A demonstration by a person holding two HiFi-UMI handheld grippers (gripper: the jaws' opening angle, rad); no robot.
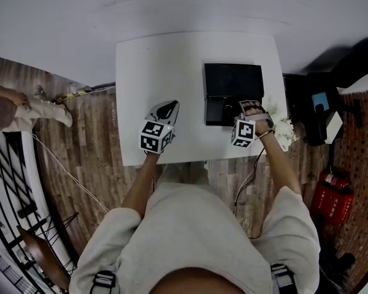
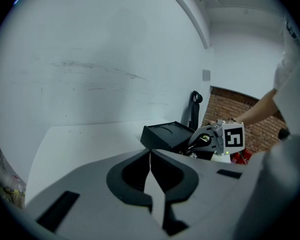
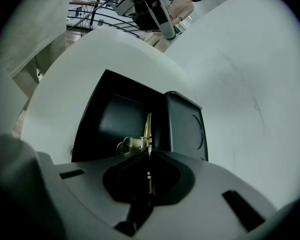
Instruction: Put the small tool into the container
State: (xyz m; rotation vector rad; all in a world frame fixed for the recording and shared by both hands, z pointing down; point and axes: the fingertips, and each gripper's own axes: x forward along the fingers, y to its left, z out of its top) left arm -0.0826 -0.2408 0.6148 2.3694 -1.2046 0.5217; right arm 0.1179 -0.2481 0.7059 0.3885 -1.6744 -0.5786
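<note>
Head view: both grippers are over the near half of a white table (image 1: 165,66).

Left gripper (image 1: 167,109): near the table's near-left part, well apart from the container. In the left gripper view its jaws (image 2: 150,154) are together with nothing between them. It points across the bare tabletop toward the container (image 2: 165,134) and the right gripper (image 2: 215,140).

Right gripper (image 1: 251,108): at the container's near right edge, tilted steeply down. In the right gripper view the jaws (image 3: 150,151) are clamped on the tool (image 3: 147,130), a thin brass-coloured metal piece. Its tip sticks out past the jaw tips, over the open compartment of the container (image 3: 117,116). Cannot tell whether the tool touches the compartment floor.

Container (image 1: 233,81): black, open, on the table's right half. The lid (image 3: 186,129) lies beside the compartment and has a round emboss.

White crumpled material (image 1: 285,128) lies at the table's right edge, just beside the right gripper.

Farther out: wood floor, a red extinguisher (image 1: 331,198) at right, and another person's legs (image 1: 30,110) at left.
</note>
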